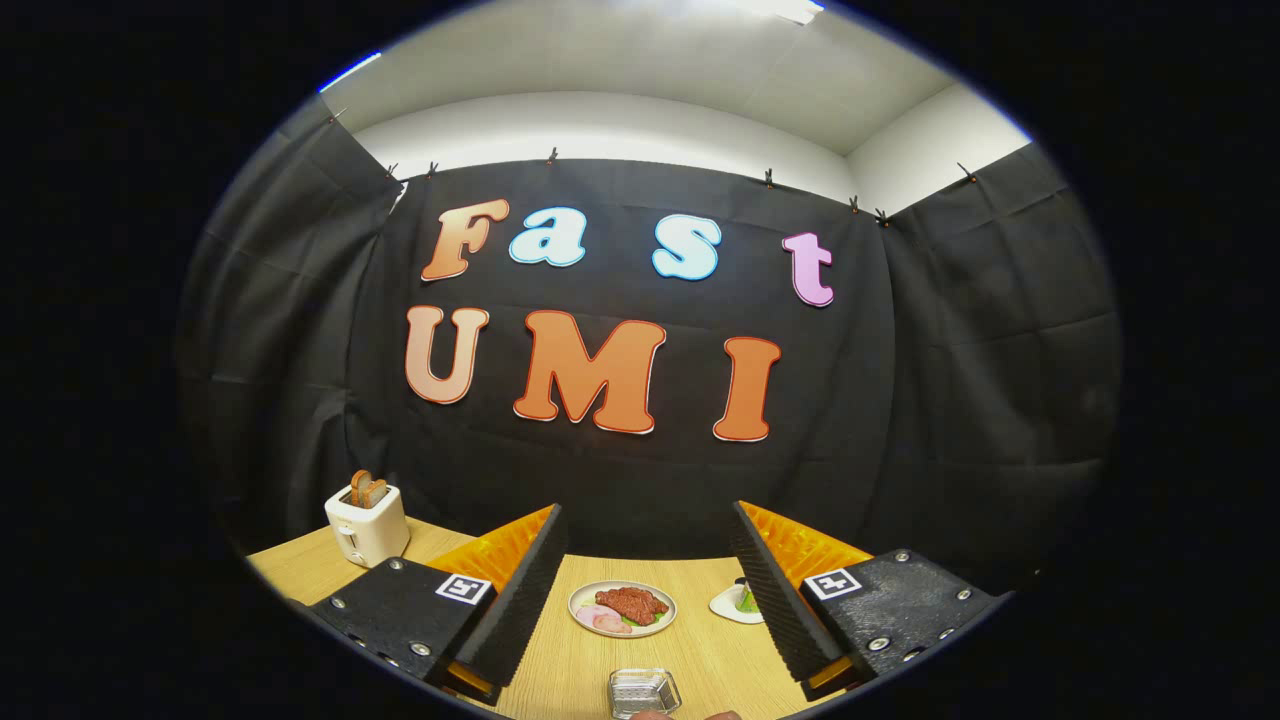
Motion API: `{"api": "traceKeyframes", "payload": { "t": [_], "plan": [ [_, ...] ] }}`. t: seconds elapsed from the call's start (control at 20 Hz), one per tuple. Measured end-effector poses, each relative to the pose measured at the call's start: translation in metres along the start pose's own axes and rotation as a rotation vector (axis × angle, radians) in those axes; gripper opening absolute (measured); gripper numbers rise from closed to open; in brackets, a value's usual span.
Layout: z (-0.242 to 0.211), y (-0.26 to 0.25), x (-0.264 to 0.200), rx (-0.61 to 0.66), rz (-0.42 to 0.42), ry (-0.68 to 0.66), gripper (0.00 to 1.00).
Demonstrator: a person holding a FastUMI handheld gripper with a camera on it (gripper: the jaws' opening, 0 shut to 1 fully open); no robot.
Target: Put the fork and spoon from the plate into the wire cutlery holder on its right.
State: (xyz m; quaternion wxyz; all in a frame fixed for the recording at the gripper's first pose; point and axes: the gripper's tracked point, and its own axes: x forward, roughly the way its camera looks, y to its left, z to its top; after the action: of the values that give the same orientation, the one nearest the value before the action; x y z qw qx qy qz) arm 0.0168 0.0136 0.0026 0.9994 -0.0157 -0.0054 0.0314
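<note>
fingers (pixel 645 590) wide apart, gripping nothing, wooden surface (pixel 560 660) below, plate (pixel 622 607) of food between and just beyond them, small clear tray (pixel 644 691) nearer, between them, small white dish (pixel 737 603) beside right finger, toaster (pixel 367 523) far left, fork, spoon and holder can't be made out

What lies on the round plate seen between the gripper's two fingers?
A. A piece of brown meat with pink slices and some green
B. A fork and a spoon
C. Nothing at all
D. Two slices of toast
A. The plate carries a brown piece of meat with pink slices and a bit of green beside it. It sits on the wooden table between the fingers of the open gripper.
</note>
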Motion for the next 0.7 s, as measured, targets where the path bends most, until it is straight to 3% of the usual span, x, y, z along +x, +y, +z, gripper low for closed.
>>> {"api": "traceKeyframes", "payload": {
  "t": [0.7],
  "plan": [
    [-0.024,0.040,0.016,0.049,0.143,0.035,0.98]
  ]
}}
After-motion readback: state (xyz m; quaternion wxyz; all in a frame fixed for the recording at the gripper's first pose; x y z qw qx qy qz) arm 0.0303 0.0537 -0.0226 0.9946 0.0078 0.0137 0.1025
